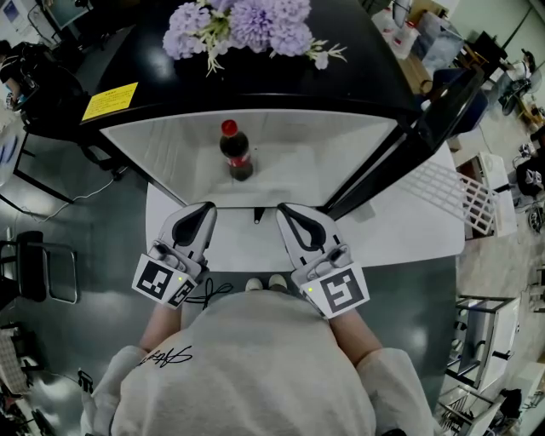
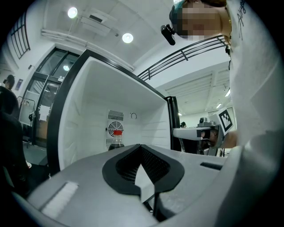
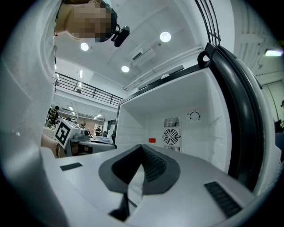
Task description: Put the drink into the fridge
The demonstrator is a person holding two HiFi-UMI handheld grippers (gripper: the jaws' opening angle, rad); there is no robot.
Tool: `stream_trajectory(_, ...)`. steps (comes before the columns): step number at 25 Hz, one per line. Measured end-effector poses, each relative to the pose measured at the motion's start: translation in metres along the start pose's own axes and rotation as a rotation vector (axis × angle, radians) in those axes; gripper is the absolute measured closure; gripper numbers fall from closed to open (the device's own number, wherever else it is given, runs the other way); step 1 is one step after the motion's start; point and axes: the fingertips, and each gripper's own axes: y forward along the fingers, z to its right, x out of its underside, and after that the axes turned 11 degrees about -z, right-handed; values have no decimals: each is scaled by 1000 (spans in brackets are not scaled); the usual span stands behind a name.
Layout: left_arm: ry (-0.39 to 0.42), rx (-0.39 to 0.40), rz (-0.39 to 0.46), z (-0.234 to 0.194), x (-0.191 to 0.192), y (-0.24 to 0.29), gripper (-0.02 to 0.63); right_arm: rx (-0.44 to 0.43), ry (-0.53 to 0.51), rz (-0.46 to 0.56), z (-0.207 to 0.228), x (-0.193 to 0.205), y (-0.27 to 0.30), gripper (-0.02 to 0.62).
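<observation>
A dark cola bottle (image 1: 236, 152) with a red cap stands upright inside the open white fridge (image 1: 341, 149), left of its middle. In the left gripper view the bottle (image 2: 116, 138) shows in front of the back wall's fan grille. Only its red cap (image 3: 152, 141) peeks over the jaws in the right gripper view. My left gripper (image 1: 207, 209) and right gripper (image 1: 283, 211) hover side by side just outside the fridge opening, well short of the bottle. Both are shut with nothing between their jaws, as seen at the left gripper (image 2: 141, 148) and the right gripper (image 3: 142, 148).
The black fridge door (image 1: 430, 119) stands swung open to the right, its white inner rack (image 1: 451, 197) facing up. Purple flowers (image 1: 247, 24) and a yellow label (image 1: 109, 100) lie on the fridge's black top. A black chair (image 1: 34, 272) stands at the left.
</observation>
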Motion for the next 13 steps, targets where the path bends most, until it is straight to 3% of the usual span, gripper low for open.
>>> stream_trajectory(13, 3, -12, 8, -4, 0, -1, 601, 1, 0, -4, 0, 1, 1, 584)
